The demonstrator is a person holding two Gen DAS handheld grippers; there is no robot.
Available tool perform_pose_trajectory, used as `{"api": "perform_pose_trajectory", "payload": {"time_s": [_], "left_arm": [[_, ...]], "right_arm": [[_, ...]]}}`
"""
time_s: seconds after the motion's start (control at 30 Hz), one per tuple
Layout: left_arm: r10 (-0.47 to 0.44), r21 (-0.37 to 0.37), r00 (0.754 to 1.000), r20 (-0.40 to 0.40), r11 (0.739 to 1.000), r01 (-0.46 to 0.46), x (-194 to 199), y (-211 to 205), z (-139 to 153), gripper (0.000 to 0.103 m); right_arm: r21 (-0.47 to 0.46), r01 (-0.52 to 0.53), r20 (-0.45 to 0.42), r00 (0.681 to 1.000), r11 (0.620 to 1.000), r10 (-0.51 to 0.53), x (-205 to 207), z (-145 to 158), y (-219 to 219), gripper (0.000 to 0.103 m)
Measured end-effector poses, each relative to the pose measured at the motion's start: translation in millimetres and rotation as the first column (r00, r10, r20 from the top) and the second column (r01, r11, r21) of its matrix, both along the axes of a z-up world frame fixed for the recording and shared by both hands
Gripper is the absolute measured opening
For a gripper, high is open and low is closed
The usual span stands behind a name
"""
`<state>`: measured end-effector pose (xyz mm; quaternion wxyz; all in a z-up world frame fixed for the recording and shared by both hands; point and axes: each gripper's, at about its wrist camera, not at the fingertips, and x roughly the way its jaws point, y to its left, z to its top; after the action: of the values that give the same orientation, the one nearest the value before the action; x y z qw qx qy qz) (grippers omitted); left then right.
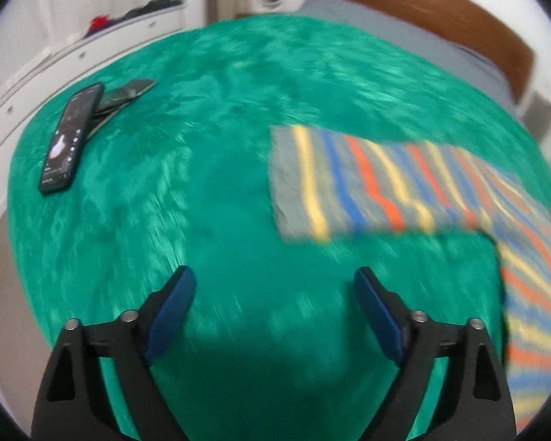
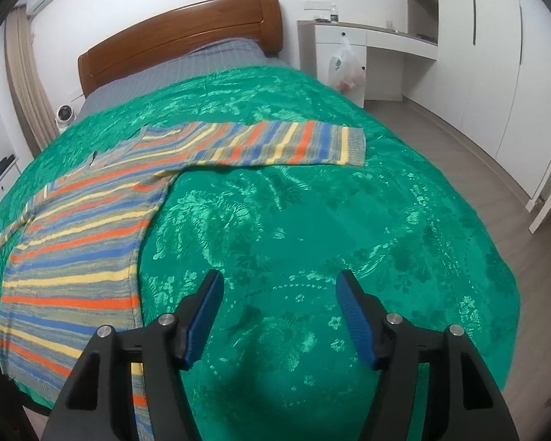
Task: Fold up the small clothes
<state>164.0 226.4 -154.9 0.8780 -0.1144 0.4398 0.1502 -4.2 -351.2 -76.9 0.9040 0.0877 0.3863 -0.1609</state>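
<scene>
A striped sweater (image 2: 73,250) in grey, orange, yellow and blue lies flat on the green bedspread (image 2: 312,220). One sleeve (image 2: 275,145) stretches out to the right in the right wrist view. In the left wrist view the other sleeve (image 1: 367,187) lies across the spread, blurred, with the body (image 1: 536,312) at the right edge. My left gripper (image 1: 273,275) stands open over bare bedspread, below and left of that sleeve, nothing between its blue pads. My right gripper (image 2: 279,279) is open too, just right of the sweater's hem, touching nothing.
Two phones (image 1: 73,136) lie on the bedspread at the left in the left wrist view. A wooden headboard (image 2: 180,33) and grey sheet are beyond. A white desk (image 2: 367,36) with a plastic bag (image 2: 345,70) and wardrobe doors stand to the right, across a wood floor.
</scene>
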Motion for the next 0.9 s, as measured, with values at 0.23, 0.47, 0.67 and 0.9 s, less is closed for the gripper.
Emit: {"api": "perform_pose_trajectory", "payload": {"time_s": [0.23, 0.47, 0.67, 0.9], "left_arm": [[-0.100, 0.077, 0.995, 0.013, 0.992, 0.099, -22, -29, -19, 0.099], [-0.081, -0.007, 0.996, 0.037, 0.997, 0.081, -23, -20, -26, 0.103], [-0.085, 0.037, 0.996, 0.025, 0.996, 0.084, -20, -28, -31, 0.103], [-0.075, 0.012, 0.996, 0.050, 0.997, 0.075, -20, -23, -31, 0.103]], "right_arm": [[-0.036, -0.003, 0.043, 0.999, 0.999, 0.005, 32, -9, -14, 0.065], [0.068, 0.111, 0.023, 0.993, 0.991, -0.113, 42, -46, -38, 0.070], [0.048, 0.077, 0.021, 0.997, 0.996, -0.078, 48, -57, -31, 0.088], [0.027, 0.074, 0.012, 0.997, 0.997, -0.075, 52, -61, -27, 0.094]]}}
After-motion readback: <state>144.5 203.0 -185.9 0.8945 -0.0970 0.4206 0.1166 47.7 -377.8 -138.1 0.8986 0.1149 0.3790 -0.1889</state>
